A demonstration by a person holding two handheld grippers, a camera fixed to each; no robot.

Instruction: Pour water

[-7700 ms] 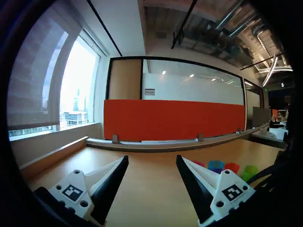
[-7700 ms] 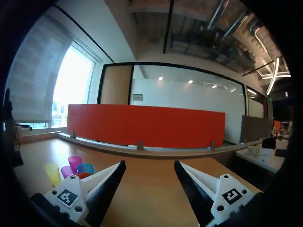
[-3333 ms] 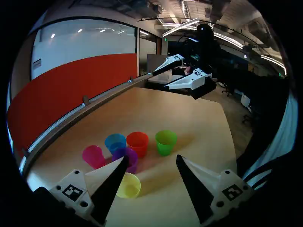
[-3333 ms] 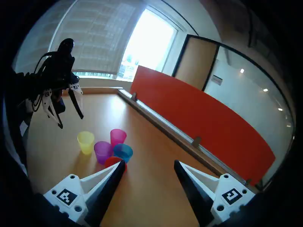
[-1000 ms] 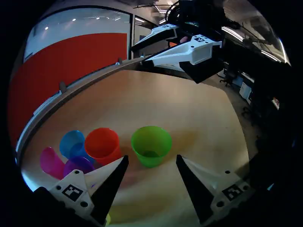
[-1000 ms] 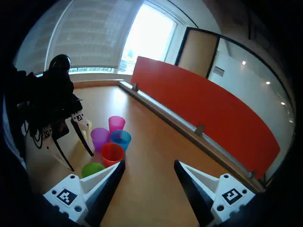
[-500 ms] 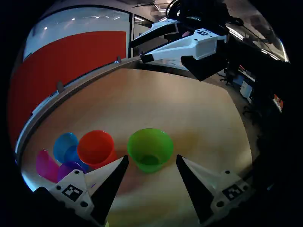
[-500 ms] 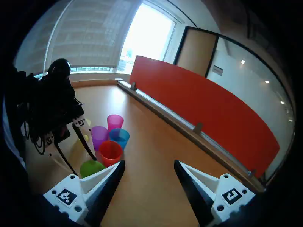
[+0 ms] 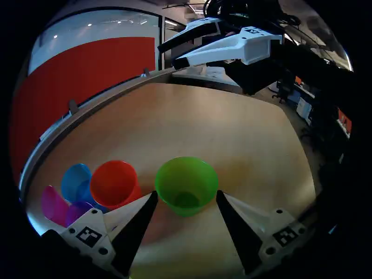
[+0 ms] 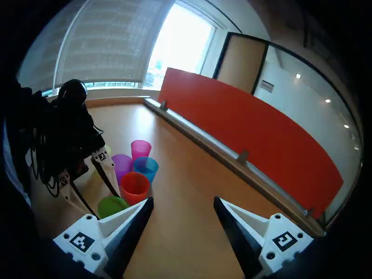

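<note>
The green cup (image 9: 186, 182) stands upright dead ahead of the left gripper (image 9: 184, 196), flanked by its fingertips; the fingers are spread wide and hold nothing, and contact is uncertain. The right gripper (image 10: 183, 199), also wide and empty, has the cup off to its left, farther away.

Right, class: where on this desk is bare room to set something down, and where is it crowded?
Bare desk stretches from the green cup to the orange divider. Crowded around the red cup, where cups bunch together.
</note>
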